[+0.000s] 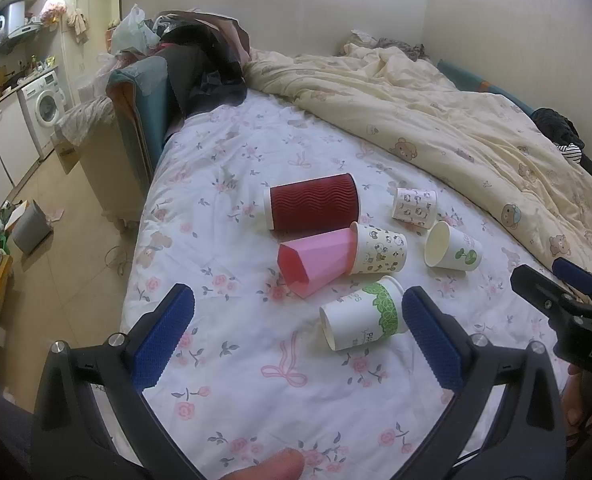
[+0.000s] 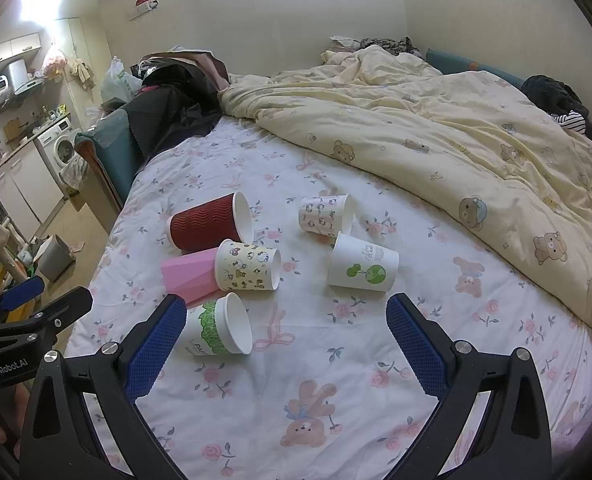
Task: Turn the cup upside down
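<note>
Several cups lie on their sides on the floral bed sheet. A white cup with a green leaf band lies nearest. Behind it are a pink faceted cup, a cream panda-print cup, a dark red ribbed cup, a white cup with a green sprout and a small pink-print cup. My left gripper is open, the green-band cup just inside its right finger. My right gripper is open and empty, the same cup by its left finger.
A rumpled cream bear-print duvet covers the bed's far and right side. Dark clothes pile at the back left. The bed's left edge drops to the floor, with a grey bin and a washing machine beyond.
</note>
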`<state>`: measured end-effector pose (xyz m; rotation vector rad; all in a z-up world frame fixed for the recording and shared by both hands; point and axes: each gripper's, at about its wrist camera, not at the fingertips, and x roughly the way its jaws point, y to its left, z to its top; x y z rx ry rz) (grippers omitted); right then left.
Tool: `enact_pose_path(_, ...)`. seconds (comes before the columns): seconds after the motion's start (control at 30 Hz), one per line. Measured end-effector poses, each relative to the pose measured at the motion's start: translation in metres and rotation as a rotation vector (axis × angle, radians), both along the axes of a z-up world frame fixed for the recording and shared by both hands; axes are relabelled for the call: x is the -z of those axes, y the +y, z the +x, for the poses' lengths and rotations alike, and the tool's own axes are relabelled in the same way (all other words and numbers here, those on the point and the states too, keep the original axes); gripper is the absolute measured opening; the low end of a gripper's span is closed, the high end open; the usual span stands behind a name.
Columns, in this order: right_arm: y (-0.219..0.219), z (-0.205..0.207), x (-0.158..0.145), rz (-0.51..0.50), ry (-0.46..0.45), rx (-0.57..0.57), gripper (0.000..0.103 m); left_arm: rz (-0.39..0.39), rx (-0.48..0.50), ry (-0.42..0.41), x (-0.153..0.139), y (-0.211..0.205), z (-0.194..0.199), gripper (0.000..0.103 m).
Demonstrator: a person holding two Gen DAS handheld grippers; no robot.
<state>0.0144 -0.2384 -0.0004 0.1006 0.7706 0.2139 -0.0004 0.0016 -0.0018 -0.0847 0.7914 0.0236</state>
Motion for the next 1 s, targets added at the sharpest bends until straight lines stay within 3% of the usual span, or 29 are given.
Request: enact_pose_path(1.0, 0.0037, -0.002, 0.0001, -0.01, -0.008, -0.005, 0.102, 0.006, 0.002, -0.015, -0.0046, -0.003, -0.0032, 0.103)
